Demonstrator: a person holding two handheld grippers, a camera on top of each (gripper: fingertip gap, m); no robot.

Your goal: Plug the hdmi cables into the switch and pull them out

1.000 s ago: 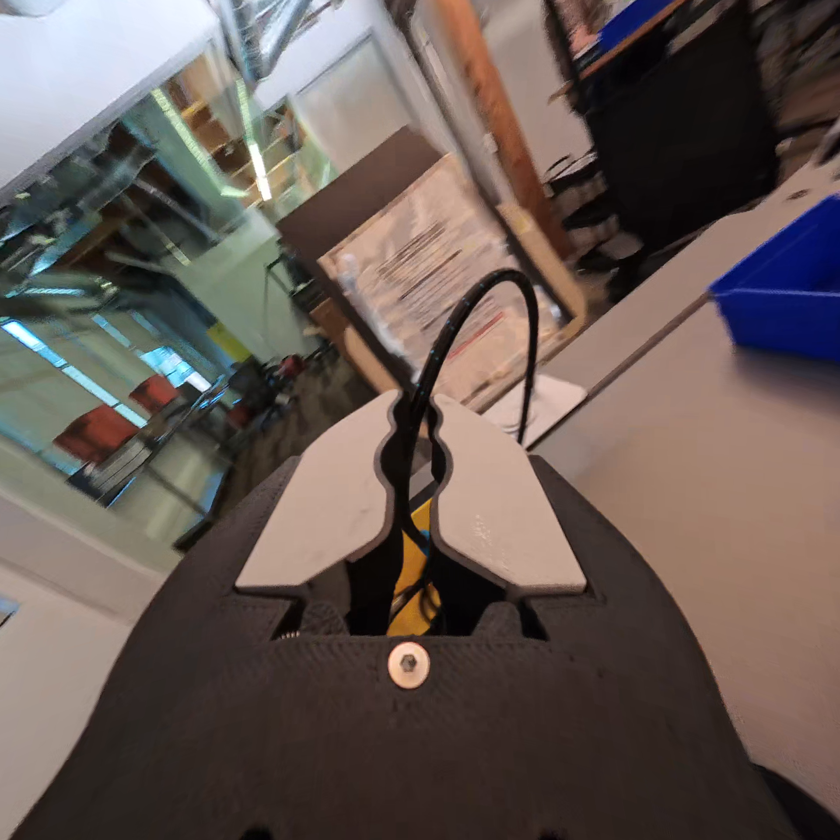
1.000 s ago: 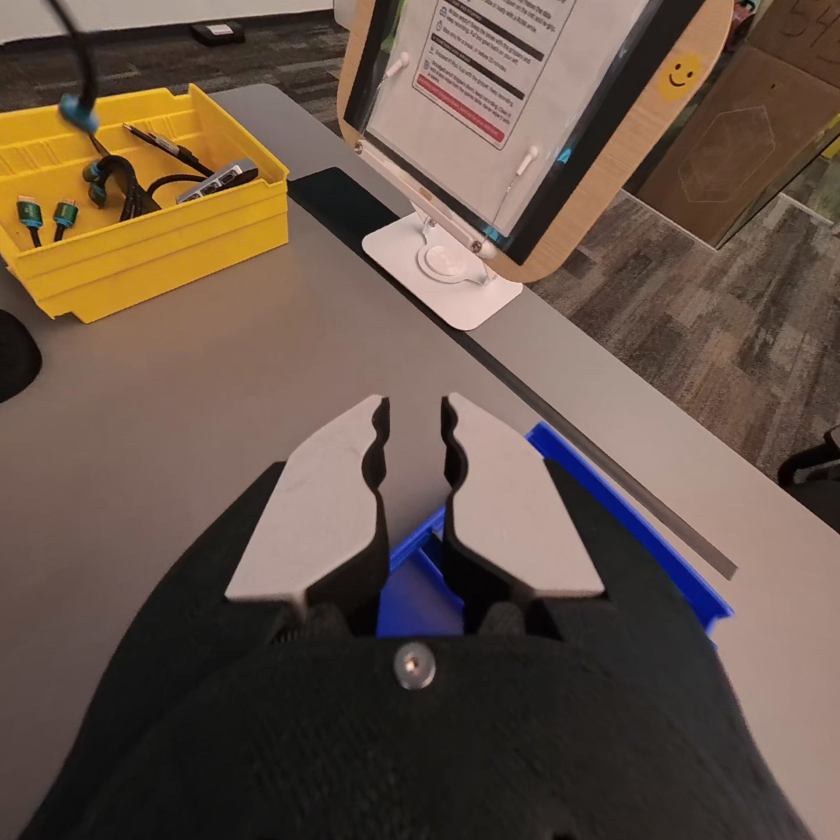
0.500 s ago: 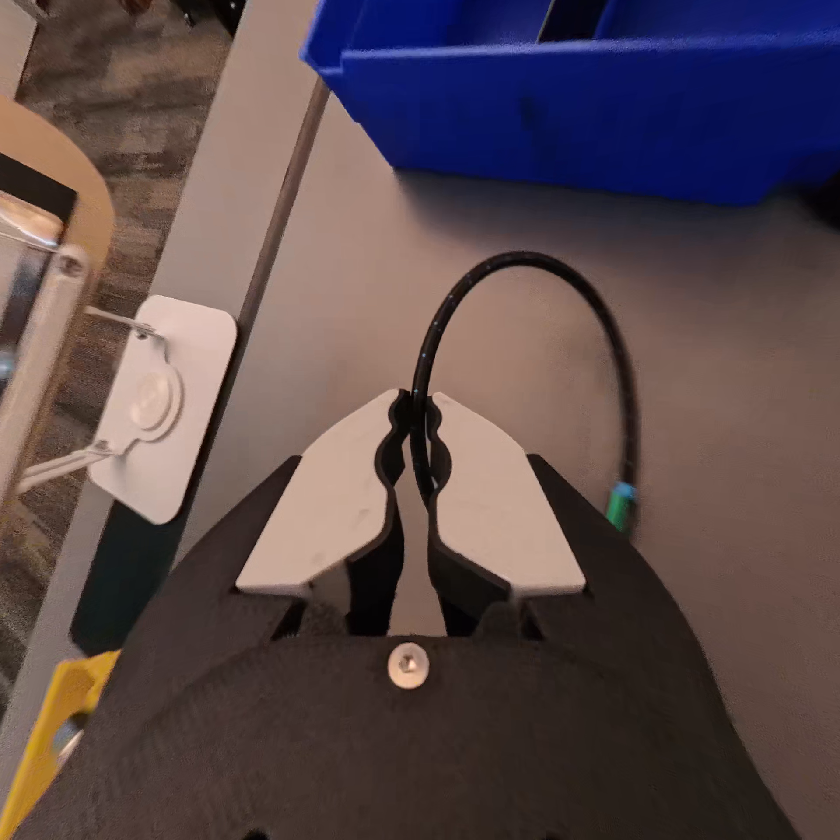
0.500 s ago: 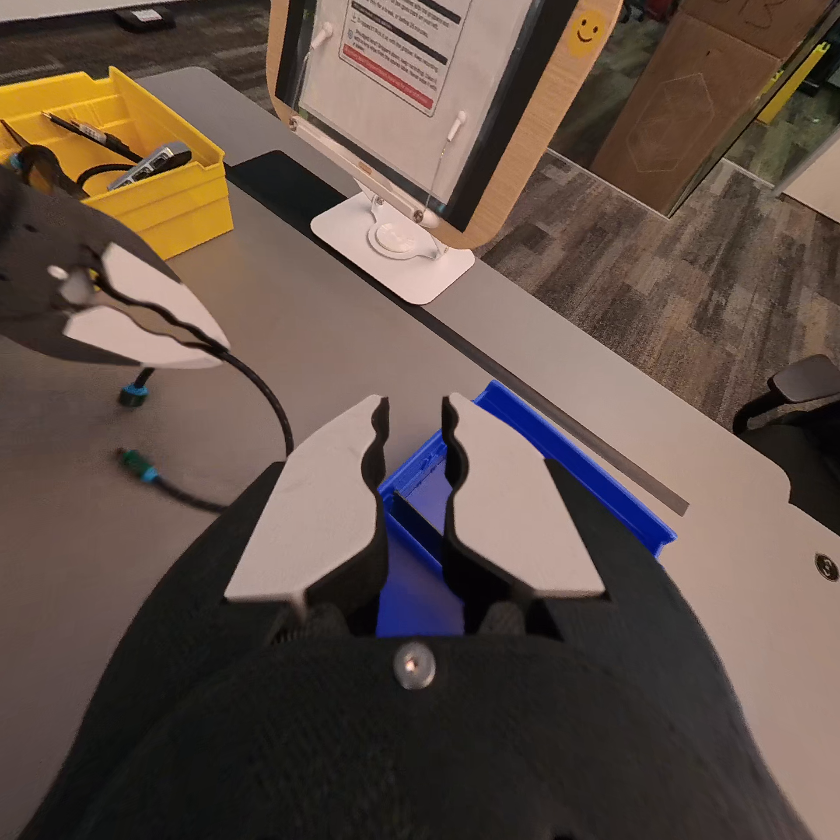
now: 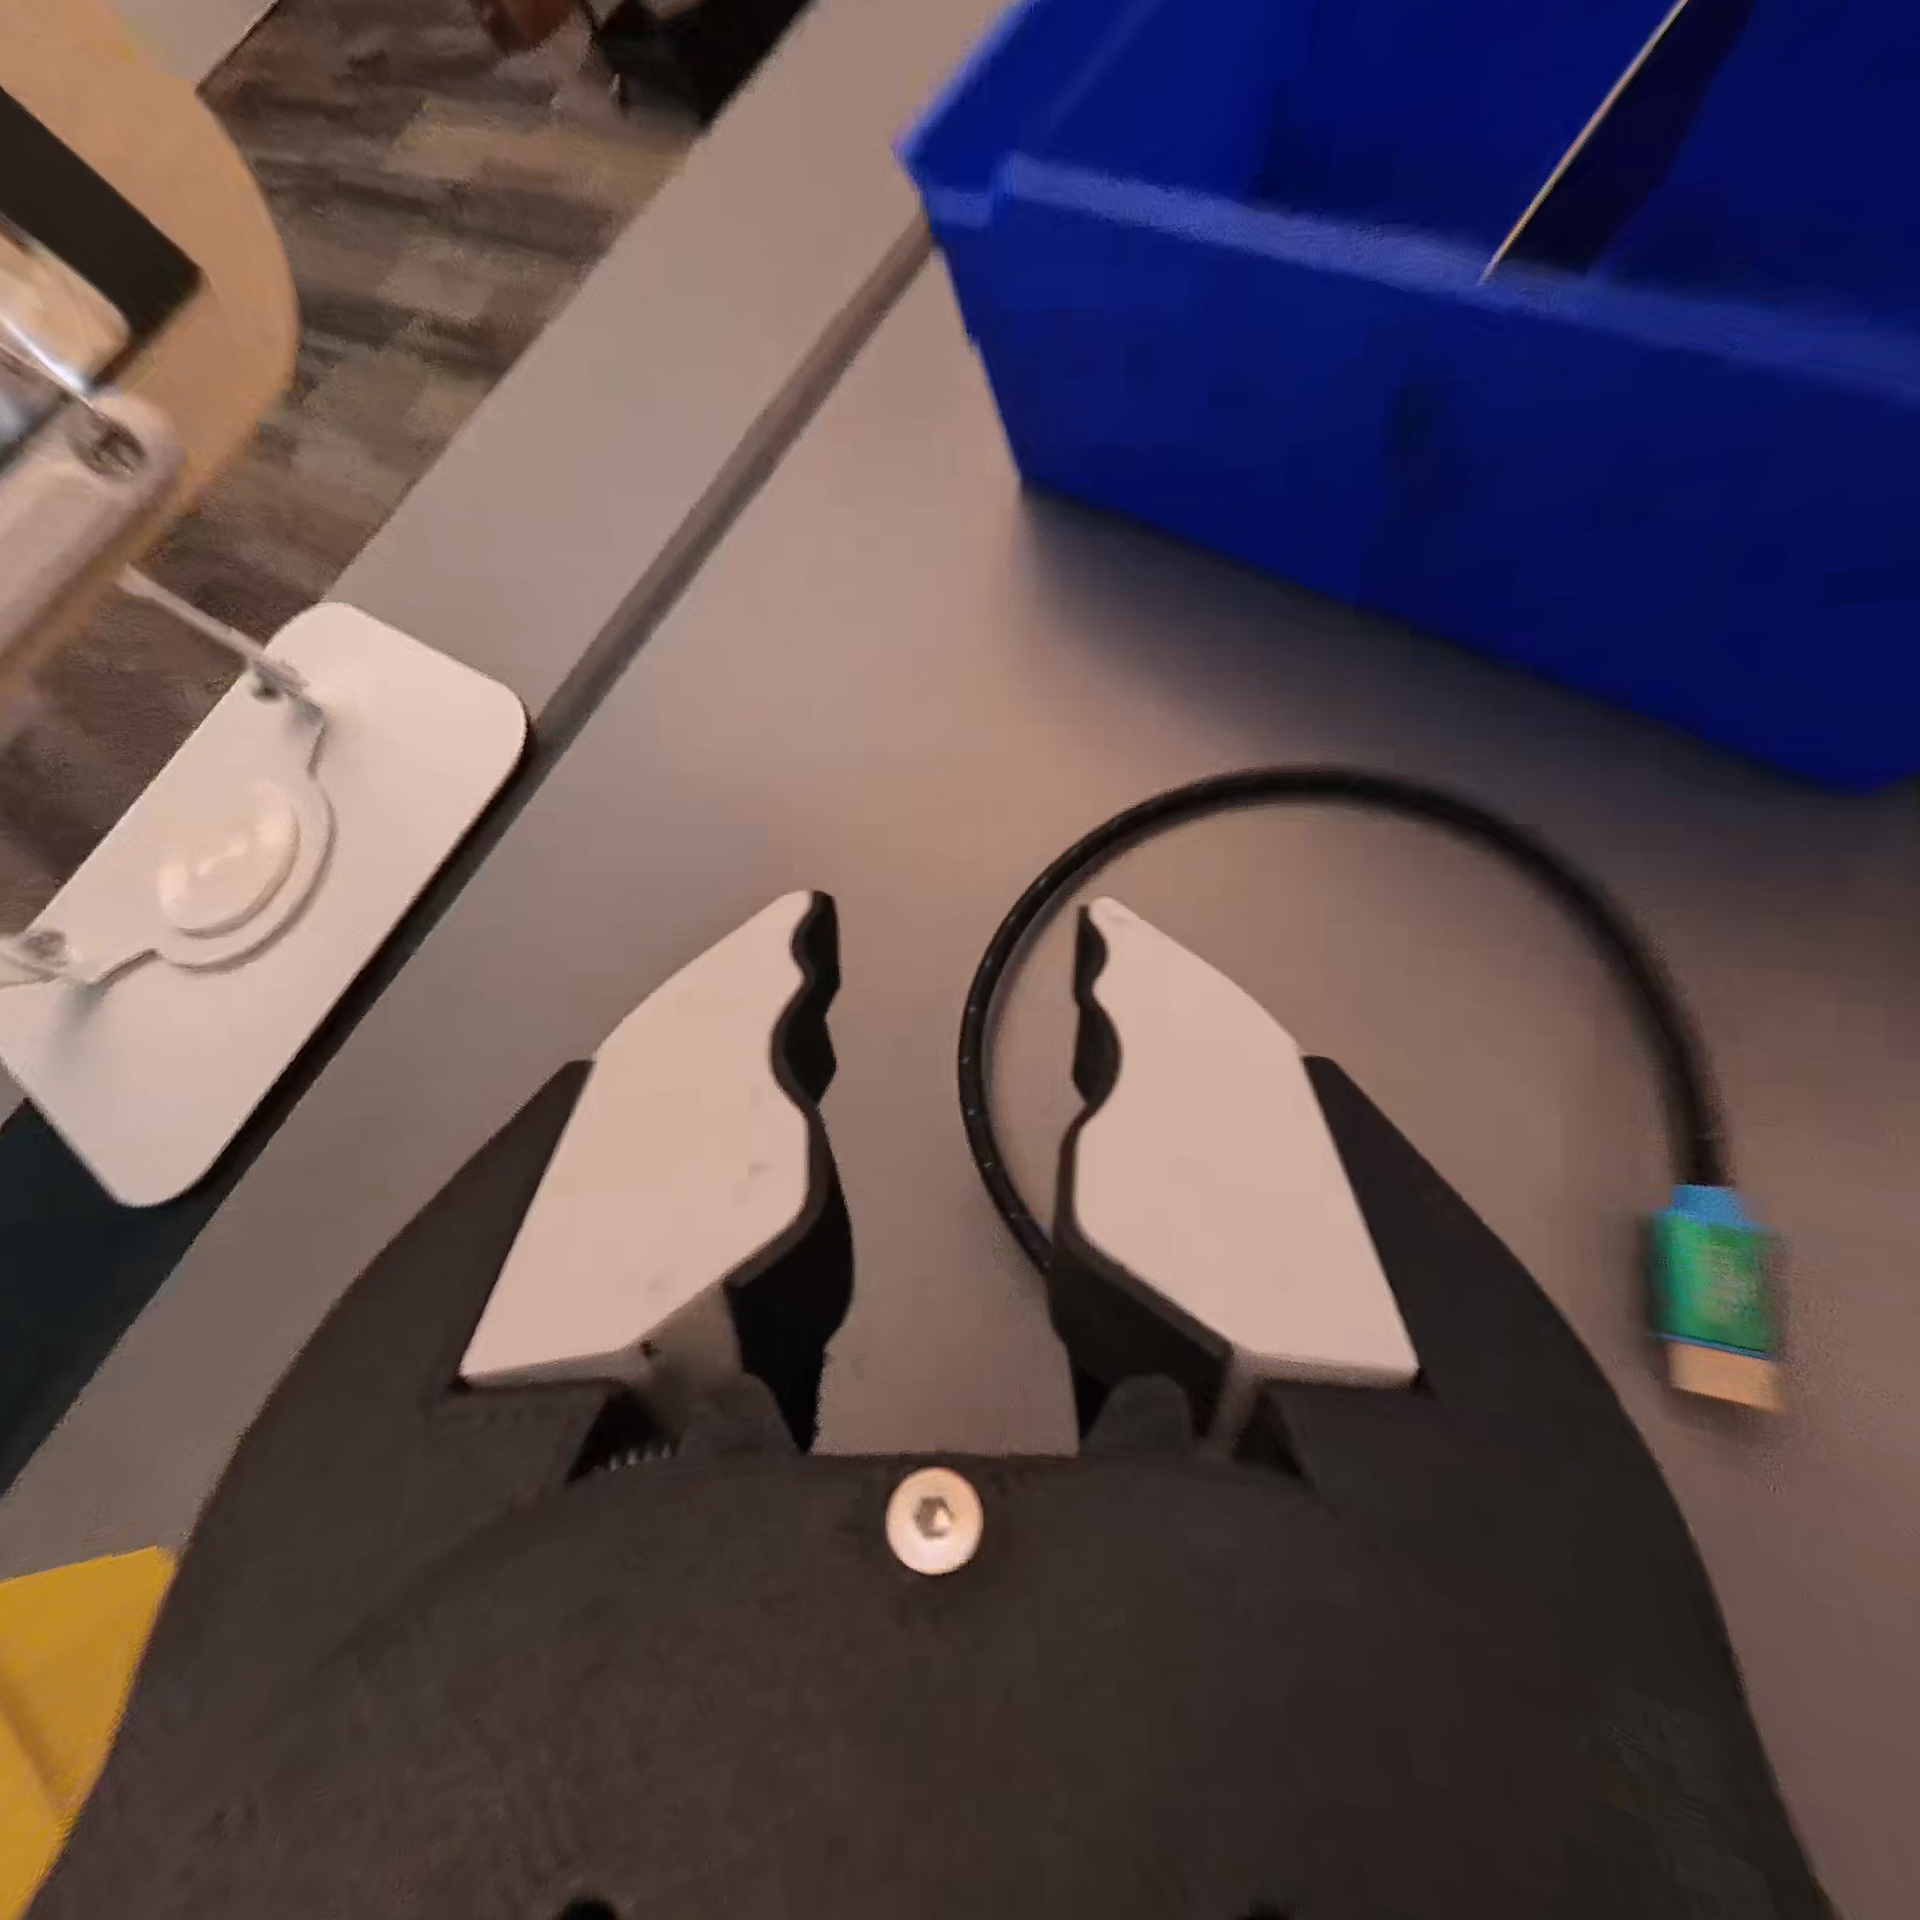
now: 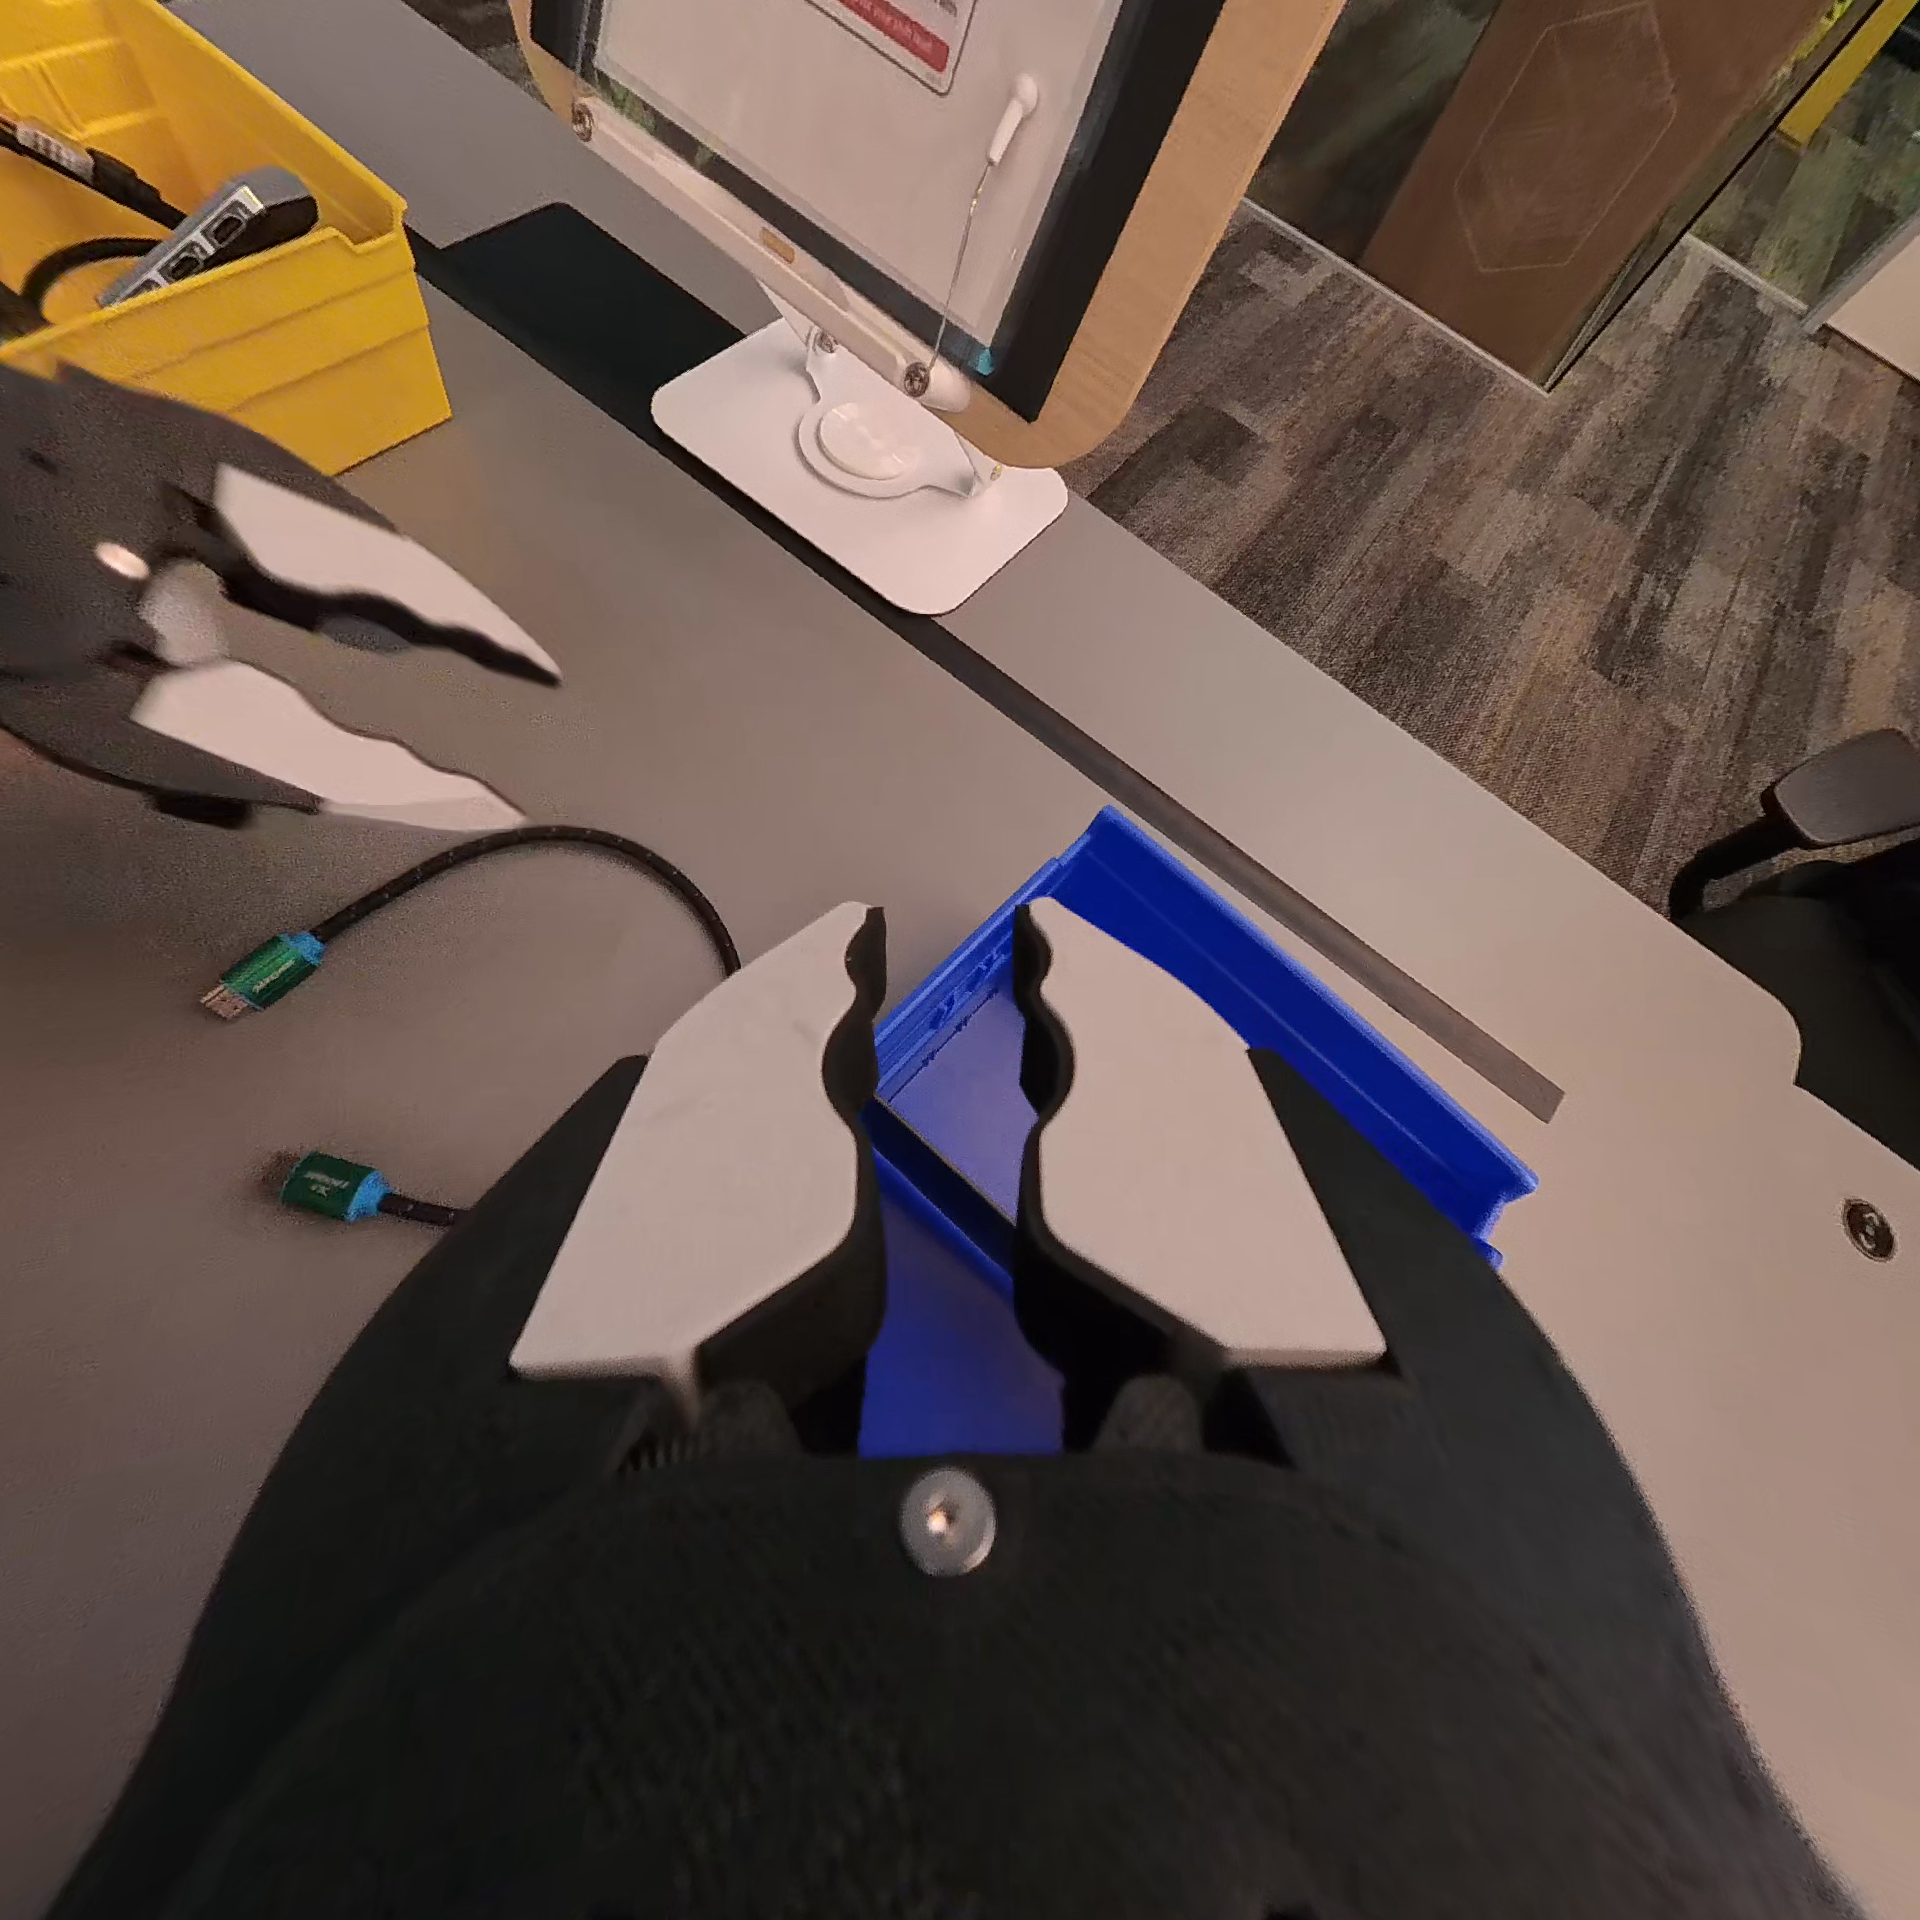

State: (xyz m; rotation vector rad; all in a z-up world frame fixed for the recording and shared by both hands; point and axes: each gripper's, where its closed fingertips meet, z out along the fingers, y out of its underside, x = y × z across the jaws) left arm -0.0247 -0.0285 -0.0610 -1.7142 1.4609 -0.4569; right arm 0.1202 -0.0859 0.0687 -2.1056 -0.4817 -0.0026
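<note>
Left gripper [image 5: 951, 914] is hovering, fingers spread, over the black hdmi cable [image 5: 1351, 790] lying on the table [image 5: 790, 644]; right gripper [image 6: 945, 920], fingers parted, is holding nothing; a descent risks snagging the loop.

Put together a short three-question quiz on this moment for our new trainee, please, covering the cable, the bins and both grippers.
1. True or false: the left gripper is clamped on the black HDMI cable.
2. Multiple choice: the silver switch is (A) in the yellow bin, (B) in the blue bin, (C) loose on the grey table.
3. Fill in: the cable's two green plugs lie on the ____.

Key
1. False: its jaws stand apart and the cable lies on the table.
2. A.
3. Table; the right gripper hangs open over the blue bin, holding nothing.
</note>
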